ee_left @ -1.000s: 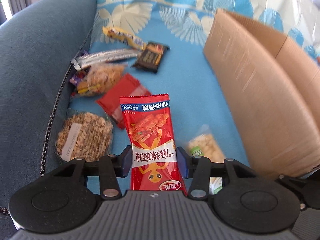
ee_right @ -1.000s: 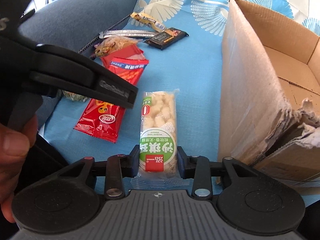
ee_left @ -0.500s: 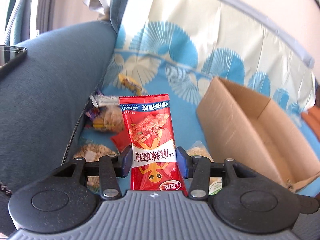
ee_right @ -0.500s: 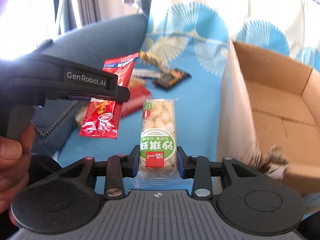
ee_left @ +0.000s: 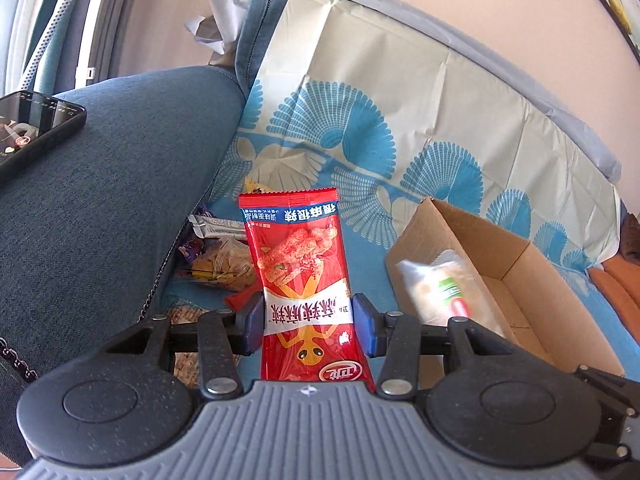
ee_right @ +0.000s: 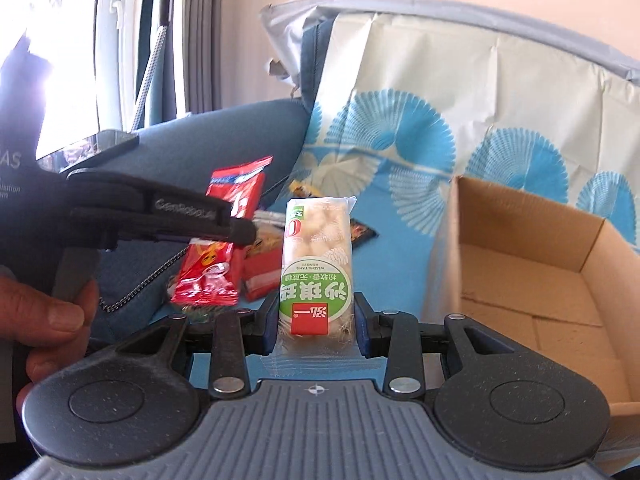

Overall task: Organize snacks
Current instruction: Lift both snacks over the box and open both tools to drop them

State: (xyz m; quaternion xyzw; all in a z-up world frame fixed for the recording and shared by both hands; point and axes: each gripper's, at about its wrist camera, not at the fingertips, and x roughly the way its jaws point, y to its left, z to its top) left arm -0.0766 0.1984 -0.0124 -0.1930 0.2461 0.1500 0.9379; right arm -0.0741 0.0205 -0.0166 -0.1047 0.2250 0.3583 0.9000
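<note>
My left gripper (ee_left: 309, 323) is shut on a red spicy-snack packet (ee_left: 301, 264), held upright above the blue sofa cover. My right gripper (ee_right: 316, 324) is shut on a clear packet of pale puffed candy with a green and red label (ee_right: 316, 264). That packet (ee_left: 444, 288) shows blurred at the right of the left wrist view, in front of the open cardboard box (ee_left: 532, 276). In the right wrist view the left gripper (ee_right: 236, 232) hangs at the left with the red packet (ee_right: 224, 240). The box (ee_right: 532, 276) lies to the right, its inside bare.
Several loose snacks (ee_left: 224, 264) lie in a heap by the blue armrest (ee_left: 100, 184); more snacks (ee_right: 264, 256) show behind the packets. A phone (ee_left: 28, 128) rests on the armrest. A patterned cover (ee_left: 400, 140) drapes the backrest. A person's hand (ee_right: 44, 320) grips the left tool.
Both grippers have risen from the seat with their packets and tilted up, so the backrest and wall now show. The pale packet has come in front of the box in the left view.
</note>
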